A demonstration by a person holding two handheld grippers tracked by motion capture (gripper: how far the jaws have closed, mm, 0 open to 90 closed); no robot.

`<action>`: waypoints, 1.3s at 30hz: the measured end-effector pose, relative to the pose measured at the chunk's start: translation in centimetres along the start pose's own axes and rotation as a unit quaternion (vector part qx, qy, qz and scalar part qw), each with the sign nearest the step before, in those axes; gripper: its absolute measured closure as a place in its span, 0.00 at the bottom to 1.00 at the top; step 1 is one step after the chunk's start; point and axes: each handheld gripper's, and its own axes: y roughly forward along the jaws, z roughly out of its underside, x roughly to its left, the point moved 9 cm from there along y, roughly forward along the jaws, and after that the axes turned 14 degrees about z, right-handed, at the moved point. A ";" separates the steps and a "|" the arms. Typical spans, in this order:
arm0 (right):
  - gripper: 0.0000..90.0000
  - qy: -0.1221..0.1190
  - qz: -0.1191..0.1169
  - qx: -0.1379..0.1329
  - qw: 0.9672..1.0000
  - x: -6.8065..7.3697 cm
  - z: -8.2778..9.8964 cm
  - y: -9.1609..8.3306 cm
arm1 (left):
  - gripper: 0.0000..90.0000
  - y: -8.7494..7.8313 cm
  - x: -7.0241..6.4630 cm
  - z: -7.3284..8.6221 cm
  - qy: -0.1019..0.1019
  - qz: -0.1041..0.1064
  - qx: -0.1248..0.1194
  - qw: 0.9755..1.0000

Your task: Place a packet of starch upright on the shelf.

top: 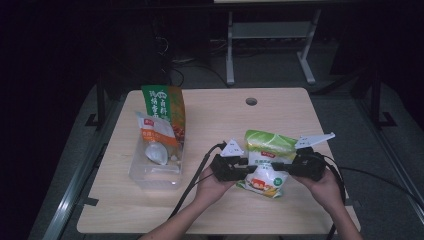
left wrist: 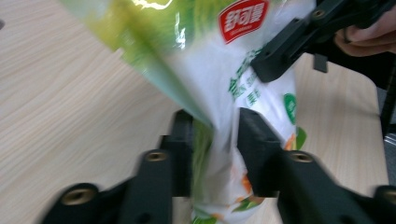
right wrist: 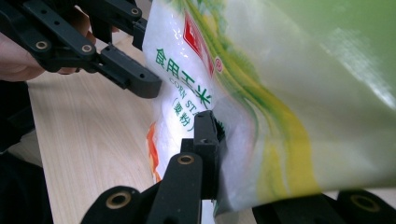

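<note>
Here, 2 hand-held grippers met at a green-and-white corn starch bag [top: 265,162] held up above the near right part of the wooden table [top: 215,125]. The left gripper [left wrist: 215,140] had its jaws on either side of the bag's edge with the film between them; whether the pads pressed on it could not be told. The right gripper [right wrist: 219,140] was clenched on the bag's opposite side, its near jaw flat against the film. To the left stood a clear plastic bin [top: 155,172] with 2 more packets: a tall green-and-orange pouch [top: 165,112] and a white-and-orange packet [top: 156,140] leaning in front of it.
</note>
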 end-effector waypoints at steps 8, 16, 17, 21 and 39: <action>0.95 0.003 0.002 -0.011 1.000 0.4 -0.3 -0.3 | 0.58 -1.1 -0.2 1.4 -0.001 -0.005 0.013 1.000; 0.96 0.000 0.017 -0.017 1.000 0.8 -1.6 -0.8 | 0.48 -2.5 -1.2 2.7 0.014 -0.005 0.024 1.000; 0.96 0.005 0.020 -0.016 1.000 0.8 -1.8 -0.9 | 0.47 -2.6 -1.4 2.9 0.016 -0.003 0.027 1.000; 0.97 0.000 0.023 -0.017 1.000 1.0 -2.5 -0.9 | 0.43 -3.2 -2.0 3.7 0.024 -0.004 0.027 0.999; 0.97 -0.009 0.025 -0.006 1.000 2.2 -5.2 -0.2 | 0.40 -6.5 -3.4 6.1 0.029 -0.009 0.010 0.999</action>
